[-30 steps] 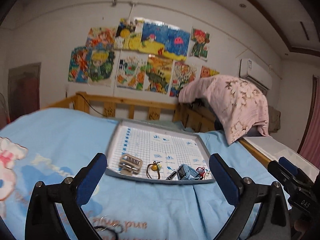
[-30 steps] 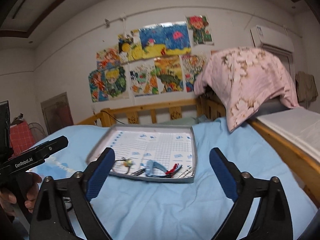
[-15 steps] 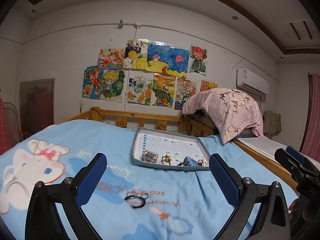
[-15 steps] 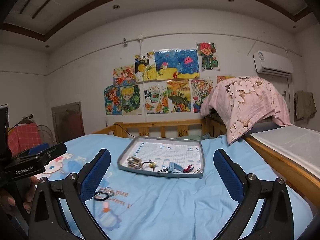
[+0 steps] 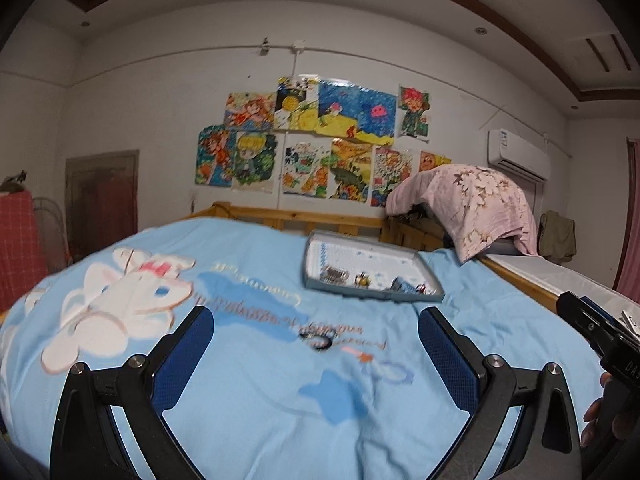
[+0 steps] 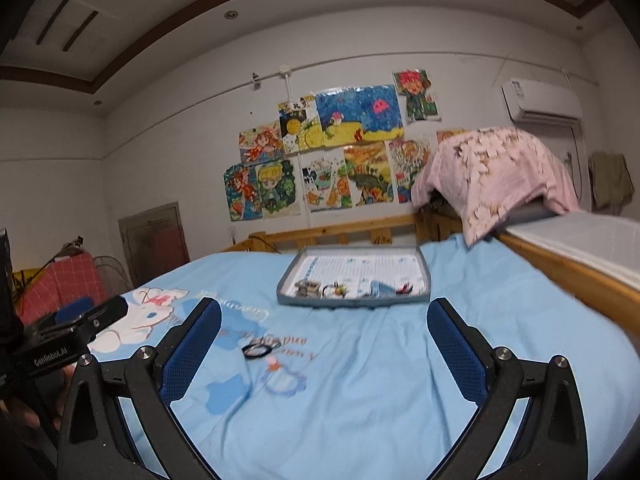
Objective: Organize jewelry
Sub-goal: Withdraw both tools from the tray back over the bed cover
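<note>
Both tools hung above the light blue cartoon-print bedsheet [image 6: 360, 380], each with its blue-padded fingers spread wide and nothing between them: the left gripper [image 5: 316, 344] and the right gripper [image 6: 324, 338]. A grey shallow rectangular tray with a white gridded liner [image 6: 426, 280] lay on the sheet well ahead of them, near the wooden bed rail [image 6: 340, 232]; small jewelry pieces [image 6: 308, 288] sat clustered along its near edge, too blurred to identify singly. A dark ring-shaped band [image 6: 258, 350] lay loose on the sheet between the tray and the grippers.
</note>
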`<control>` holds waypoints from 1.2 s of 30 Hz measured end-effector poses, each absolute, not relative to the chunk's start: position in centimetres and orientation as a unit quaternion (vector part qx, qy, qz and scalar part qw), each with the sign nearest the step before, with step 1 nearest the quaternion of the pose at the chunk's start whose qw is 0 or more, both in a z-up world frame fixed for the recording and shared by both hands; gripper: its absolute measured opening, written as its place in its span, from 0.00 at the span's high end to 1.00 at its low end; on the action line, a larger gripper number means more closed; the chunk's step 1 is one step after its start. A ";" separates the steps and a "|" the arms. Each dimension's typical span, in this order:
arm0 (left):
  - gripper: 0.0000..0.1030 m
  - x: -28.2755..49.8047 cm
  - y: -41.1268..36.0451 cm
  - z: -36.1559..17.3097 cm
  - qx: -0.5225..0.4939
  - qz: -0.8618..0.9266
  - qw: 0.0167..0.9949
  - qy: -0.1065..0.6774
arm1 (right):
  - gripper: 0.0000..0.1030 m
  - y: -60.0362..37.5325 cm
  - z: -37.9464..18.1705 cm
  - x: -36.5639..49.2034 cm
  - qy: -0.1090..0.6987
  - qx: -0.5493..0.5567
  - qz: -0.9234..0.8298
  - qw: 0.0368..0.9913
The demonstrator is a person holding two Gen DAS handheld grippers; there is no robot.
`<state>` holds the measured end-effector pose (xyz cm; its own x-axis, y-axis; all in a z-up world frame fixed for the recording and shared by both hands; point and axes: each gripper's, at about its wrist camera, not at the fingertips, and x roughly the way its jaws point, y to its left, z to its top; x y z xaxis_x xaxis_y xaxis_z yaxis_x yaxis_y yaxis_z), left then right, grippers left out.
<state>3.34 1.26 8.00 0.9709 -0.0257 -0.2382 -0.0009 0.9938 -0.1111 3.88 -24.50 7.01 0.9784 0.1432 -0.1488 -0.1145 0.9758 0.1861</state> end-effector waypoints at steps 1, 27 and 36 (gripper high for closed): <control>0.00 3.2 1.5 7.7 -0.056 -0.004 0.991 0.124 | 0.02 -24.4 6.7 3.9 0.083 0.088 0.065 0.991; 0.00 13.1 6.6 10.0 -0.060 0.015 0.987 0.149 | 0.02 -21.4 7.6 13.1 0.087 0.046 0.054 0.994; 0.00 19.3 7.1 10.6 -0.066 0.017 0.986 0.155 | 0.02 -18.8 9.2 19.7 0.070 0.044 0.065 0.994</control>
